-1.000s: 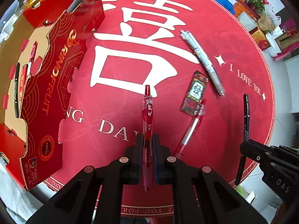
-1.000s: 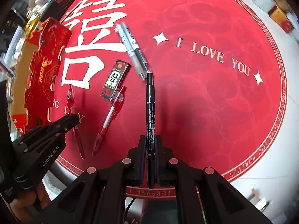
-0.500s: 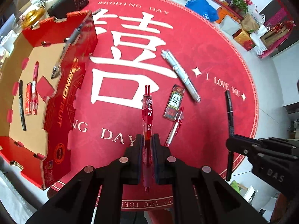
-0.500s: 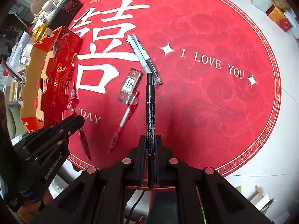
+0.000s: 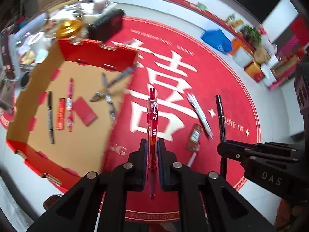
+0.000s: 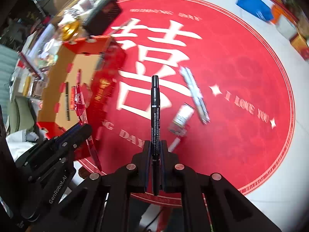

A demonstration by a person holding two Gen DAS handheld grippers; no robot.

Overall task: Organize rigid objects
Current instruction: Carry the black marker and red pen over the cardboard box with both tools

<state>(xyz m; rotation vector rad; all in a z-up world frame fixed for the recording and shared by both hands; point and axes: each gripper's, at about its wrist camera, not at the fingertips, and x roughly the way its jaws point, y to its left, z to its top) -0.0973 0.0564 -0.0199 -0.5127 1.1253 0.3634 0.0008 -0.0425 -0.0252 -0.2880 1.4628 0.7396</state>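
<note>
In the left wrist view my left gripper (image 5: pixel 152 145) is shut on a red gel pen (image 5: pixel 152 114), held above the mat just right of the red cardboard box (image 5: pixel 77 141). The box holds a black pen (image 5: pixel 50 116), a pink pen (image 5: pixel 69 104), a red card (image 5: pixel 85 111) and pliers (image 5: pixel 108 94). My right gripper (image 6: pixel 155 145) is shut on a black marker (image 6: pixel 155 112) over the mat's white character. Silver pens (image 6: pixel 195 94), a small pack (image 6: pixel 181 118) and a red-white pen (image 5: pixel 192 158) lie on the mat. The right gripper (image 5: pixel 224 147) also shows at the left view's right side.
A round red mat (image 5: pixel 222 73) covers the white floor. Beyond the box there is clutter: a gold tin (image 5: pixel 68 27) and a dark case (image 5: pixel 107 26). A blue bag (image 5: pixel 217 39) and boxes sit at the far right. The left gripper (image 6: pixel 85 127) appears low left in the right view.
Both grippers have risen with their pens and shifted toward the box. The box's brown floor and its contents have come fully into the left view.
</note>
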